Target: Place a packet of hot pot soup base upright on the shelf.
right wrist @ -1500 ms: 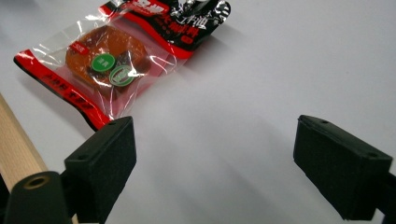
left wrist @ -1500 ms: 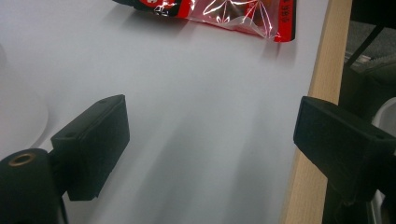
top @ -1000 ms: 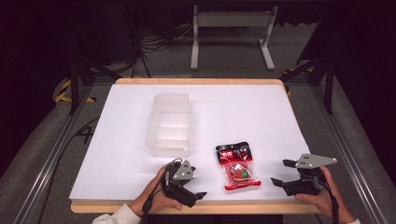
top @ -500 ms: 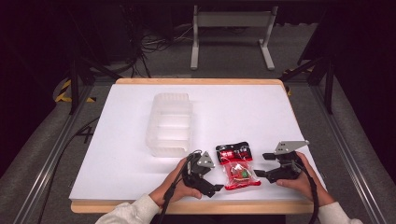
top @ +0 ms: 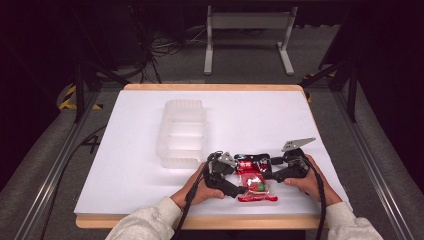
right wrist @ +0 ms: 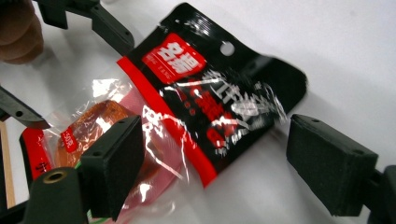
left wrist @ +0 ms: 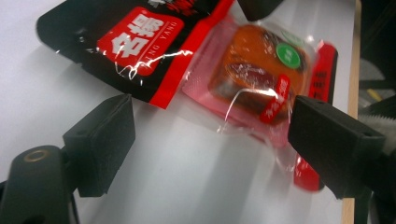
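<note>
High view: clear tray (top: pixel 182 132) beside snack packet (top: pixel 255 175).

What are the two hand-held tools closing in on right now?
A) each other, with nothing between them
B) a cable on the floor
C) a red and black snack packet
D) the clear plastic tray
C: the left tool and the right tool sit open on either side of the red and black snack packet, which lies flat on the white table.

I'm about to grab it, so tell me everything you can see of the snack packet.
The snack packet is a flat, glossy plastic pouch lying on the white table: black top with a red label and hang hole, clear lower part showing an orange-brown food piece. The left gripper and right gripper flank it, both open.
</note>
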`<state>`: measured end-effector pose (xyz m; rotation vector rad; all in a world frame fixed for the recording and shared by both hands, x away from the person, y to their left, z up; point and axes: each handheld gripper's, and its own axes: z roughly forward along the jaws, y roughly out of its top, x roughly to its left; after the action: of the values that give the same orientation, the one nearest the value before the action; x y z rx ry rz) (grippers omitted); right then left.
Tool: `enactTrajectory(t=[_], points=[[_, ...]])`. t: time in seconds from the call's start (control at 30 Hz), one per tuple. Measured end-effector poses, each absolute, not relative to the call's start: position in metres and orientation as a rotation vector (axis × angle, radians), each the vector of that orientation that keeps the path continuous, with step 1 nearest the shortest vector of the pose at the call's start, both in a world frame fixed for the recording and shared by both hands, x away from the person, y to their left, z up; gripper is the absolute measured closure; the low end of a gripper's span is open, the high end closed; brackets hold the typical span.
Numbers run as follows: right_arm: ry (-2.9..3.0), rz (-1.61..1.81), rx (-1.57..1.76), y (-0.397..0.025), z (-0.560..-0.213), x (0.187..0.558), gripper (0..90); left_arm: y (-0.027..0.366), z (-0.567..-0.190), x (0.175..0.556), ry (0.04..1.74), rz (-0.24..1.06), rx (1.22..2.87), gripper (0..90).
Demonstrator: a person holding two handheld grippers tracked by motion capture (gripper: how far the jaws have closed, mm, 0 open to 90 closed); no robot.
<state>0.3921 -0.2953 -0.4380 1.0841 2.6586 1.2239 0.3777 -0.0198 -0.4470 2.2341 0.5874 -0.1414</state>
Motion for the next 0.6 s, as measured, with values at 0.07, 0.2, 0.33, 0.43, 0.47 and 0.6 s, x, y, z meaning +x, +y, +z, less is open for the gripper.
enactTrajectory(t=[0.07, 0.2, 0.33, 0.43, 0.47, 0.6], points=[[2.669, 1.246, 1.083, -0.292, -0.438, 0.391, 19.3, -0.02, -0.447, 0.38, 0.597, -0.158, 2.224, 17.3], [2.673, 1.264, 1.097, -0.293, -0.438, 0.388, 26.0, -0.018, -0.447, 0.382, 0.611, -0.171, 2.215, 18.1], [2.674, 1.298, 1.065, -0.291, -0.435, 0.382, 47.6, -0.017, -0.448, 0.383, 0.623, -0.174, 2.207, 16.3], [2.642, 1.302, 1.06, -0.289, -0.434, 0.379, 73.2, -0.016, -0.448, 0.383, 0.631, -0.175, 2.201, 16.7], [2.635, 1.308, 1.049, -0.289, -0.434, 0.378, 78.3, -0.015, -0.447, 0.383, 0.637, -0.167, 2.202, 16.7], [2.613, 1.349, 0.986, -0.29, -0.429, 0.372, 89.8, -0.014, -0.447, 0.383, 0.64, -0.146, 2.19, 19.8]])
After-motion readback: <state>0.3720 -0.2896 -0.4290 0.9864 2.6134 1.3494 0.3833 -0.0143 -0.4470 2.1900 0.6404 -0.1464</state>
